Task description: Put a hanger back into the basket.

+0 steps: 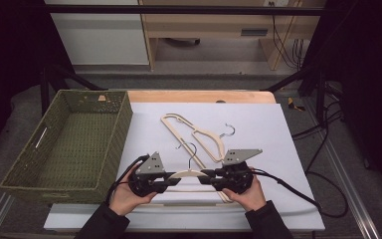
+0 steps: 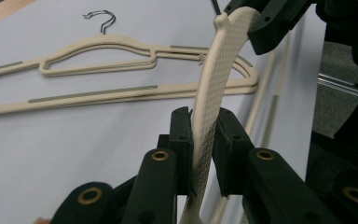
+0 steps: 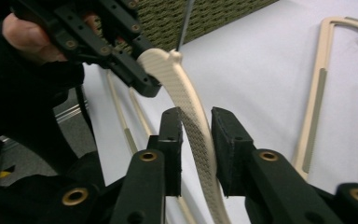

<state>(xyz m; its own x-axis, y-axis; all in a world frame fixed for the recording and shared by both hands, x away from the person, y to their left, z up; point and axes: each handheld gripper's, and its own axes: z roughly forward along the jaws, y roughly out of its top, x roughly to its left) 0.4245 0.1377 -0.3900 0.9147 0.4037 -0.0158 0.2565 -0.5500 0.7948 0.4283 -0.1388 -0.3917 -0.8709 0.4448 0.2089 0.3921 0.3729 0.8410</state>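
In the high view, the black left gripper and black right gripper cover both shoulders of the cream plastic hanger with the wire hook, whose lower bar is hard to make out. At 2 o'clock of it, a second cream hanger lies on top of a third; where one ends is hard to tell. The woven green basket at 9 o'clock hides its near wall's inside. In the left gripper view, the far hangers run off the left edge.
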